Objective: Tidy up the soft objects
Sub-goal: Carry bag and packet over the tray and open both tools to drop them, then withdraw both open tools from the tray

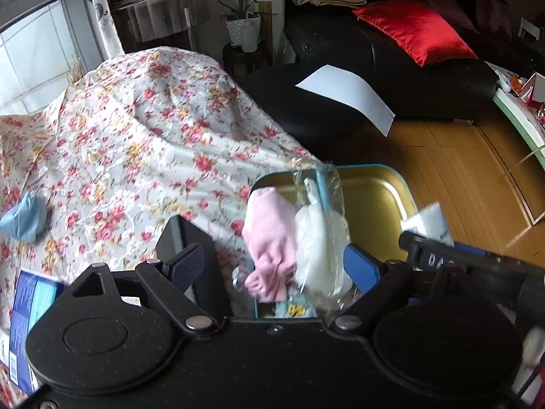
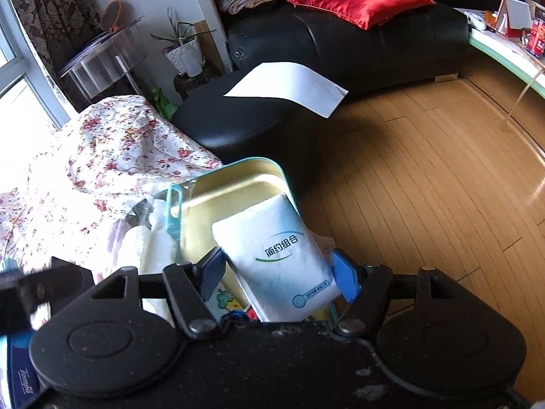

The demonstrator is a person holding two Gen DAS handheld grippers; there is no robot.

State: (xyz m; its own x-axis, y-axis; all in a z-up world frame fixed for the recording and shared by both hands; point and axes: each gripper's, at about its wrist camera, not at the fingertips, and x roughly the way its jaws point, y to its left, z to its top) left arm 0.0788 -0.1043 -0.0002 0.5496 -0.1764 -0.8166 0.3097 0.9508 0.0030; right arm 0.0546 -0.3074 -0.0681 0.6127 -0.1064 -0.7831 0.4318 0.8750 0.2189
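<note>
A teal tin (image 1: 385, 201) with a gold inside stands open at the edge of the flowered cloth. In it lie a pink cloth (image 1: 272, 238) and a clear bag (image 1: 320, 238) holding something white with a teal strip. My left gripper (image 1: 272, 266) is open wide over them; its pads do not press them. My right gripper (image 2: 277, 276) is shut on a white soft packet (image 2: 272, 259) with a green and blue print, tilted over the tin (image 2: 238, 184). The packet's corner (image 1: 429, 220) and the right gripper's body (image 1: 477, 262) show in the left wrist view.
A flowered cloth (image 1: 129, 143) covers the table. On it lie a crumpled blue soft thing (image 1: 24, 216), a blue tissue pack (image 1: 27, 310) and a flat black object (image 1: 190, 238). Beyond stand a black ottoman (image 1: 306, 102) with white paper (image 1: 347, 92), a sofa with a red cushion (image 1: 412, 30), and wood floor (image 1: 460, 170).
</note>
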